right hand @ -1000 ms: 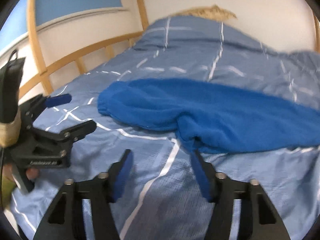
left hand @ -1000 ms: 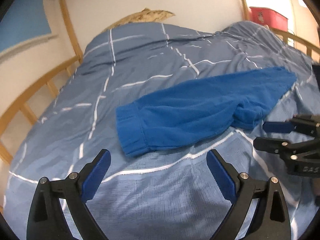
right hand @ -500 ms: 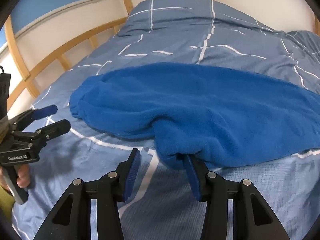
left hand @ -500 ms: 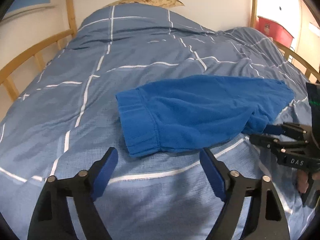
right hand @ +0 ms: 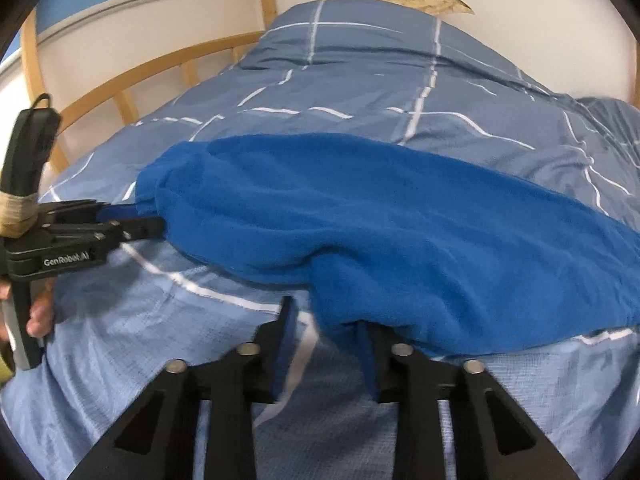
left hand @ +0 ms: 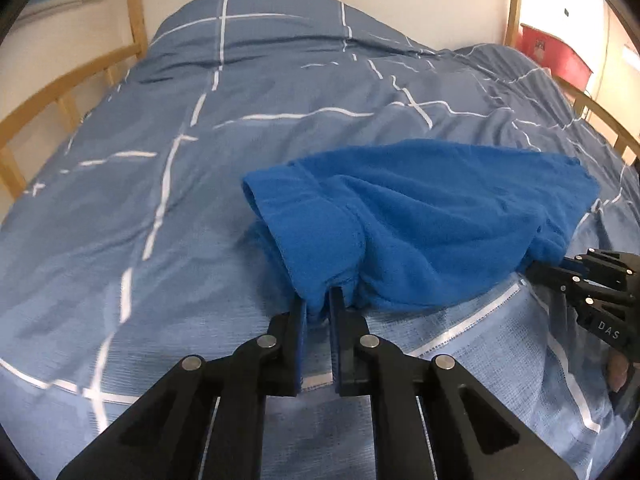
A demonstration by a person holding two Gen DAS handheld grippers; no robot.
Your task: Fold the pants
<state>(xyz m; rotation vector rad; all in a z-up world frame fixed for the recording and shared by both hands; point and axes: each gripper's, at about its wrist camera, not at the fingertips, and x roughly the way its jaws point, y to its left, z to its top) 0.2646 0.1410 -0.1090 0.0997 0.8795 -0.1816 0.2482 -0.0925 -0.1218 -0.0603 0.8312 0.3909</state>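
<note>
Since half a second ago, both grippers have advanced onto the garment and the left one has gone from wide to clamped.

Blue quilted duvet with white grid lines [left hand: 168,168] covers the bed, ringed by a curved light-wood rail [right hand: 132,80].

Bright blue fleece pants [left hand: 440,216] lie across the near part of the duvet, waistband end bunched and lifted toward the left gripper.

Black left gripper with blue pads [left hand: 318,308]: fingers drawn close together, pinching the waistband edge of the pants.

Black right gripper with blue pads [right hand: 326,320]: fingers moderately apart, right finger tucked under the pants' hanging fold, left finger clear on the duvet. No grip on the cloth visible from its own camera; in the left view its tips are buried at the pants' edge.
</note>
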